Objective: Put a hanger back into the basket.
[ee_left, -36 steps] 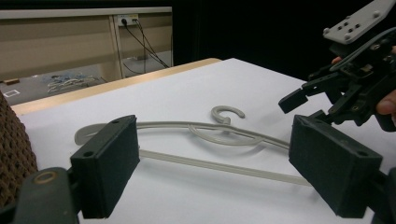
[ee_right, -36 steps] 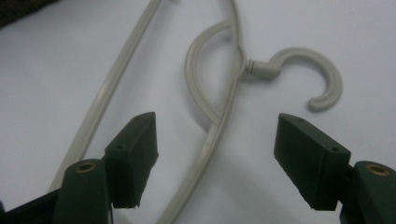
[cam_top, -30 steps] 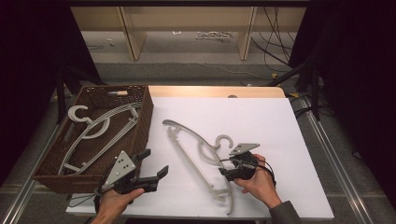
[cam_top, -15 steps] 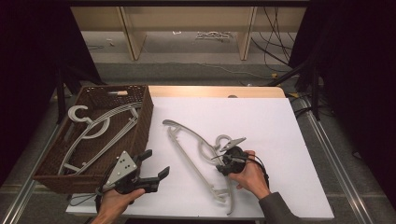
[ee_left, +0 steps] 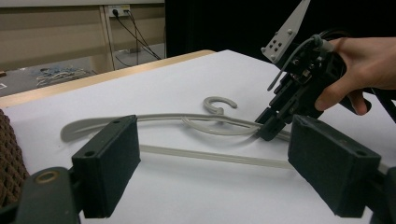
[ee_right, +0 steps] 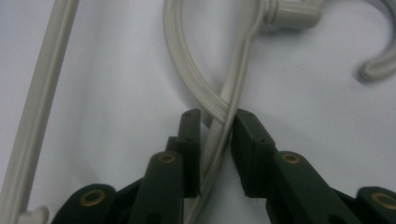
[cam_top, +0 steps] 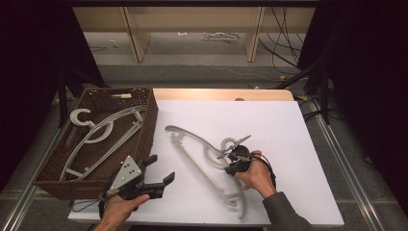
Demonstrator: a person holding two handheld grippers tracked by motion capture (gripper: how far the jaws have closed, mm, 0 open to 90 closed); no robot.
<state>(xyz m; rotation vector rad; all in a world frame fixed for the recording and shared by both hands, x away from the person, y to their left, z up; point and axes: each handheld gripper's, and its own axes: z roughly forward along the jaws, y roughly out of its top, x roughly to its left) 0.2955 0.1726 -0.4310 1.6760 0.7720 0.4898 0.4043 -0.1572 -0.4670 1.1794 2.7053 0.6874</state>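
Observation:
A grey plastic hanger point(cam_top: 202, 154) lies flat on the white table top, its hook point(ee_left: 219, 103) pointing toward the table's right side. My right gripper point(cam_top: 228, 165) tilts down onto the hanger's curved arm just below the hook. In the right gripper view that arm point(ee_right: 219, 135) runs between its two jaws, which are shut on it point(ee_right: 216, 140). My left gripper point(cam_top: 162, 168) hovers wide open at the front left, with nothing between its pads point(ee_left: 114, 163). It faces the hanger and the right gripper point(ee_left: 271, 126) from a short way off.
A brown wicker basket point(cam_top: 149, 120) stands at the table's left and holds other grey hangers point(cam_top: 101, 132). A wooden strip point(cam_top: 216, 94) edges the far side. Beyond it are shelf legs and cables on the floor.
My right gripper has moved left and tipped down onto the hanger's arm, and its jaws have shut around it. The left gripper has hardly moved.

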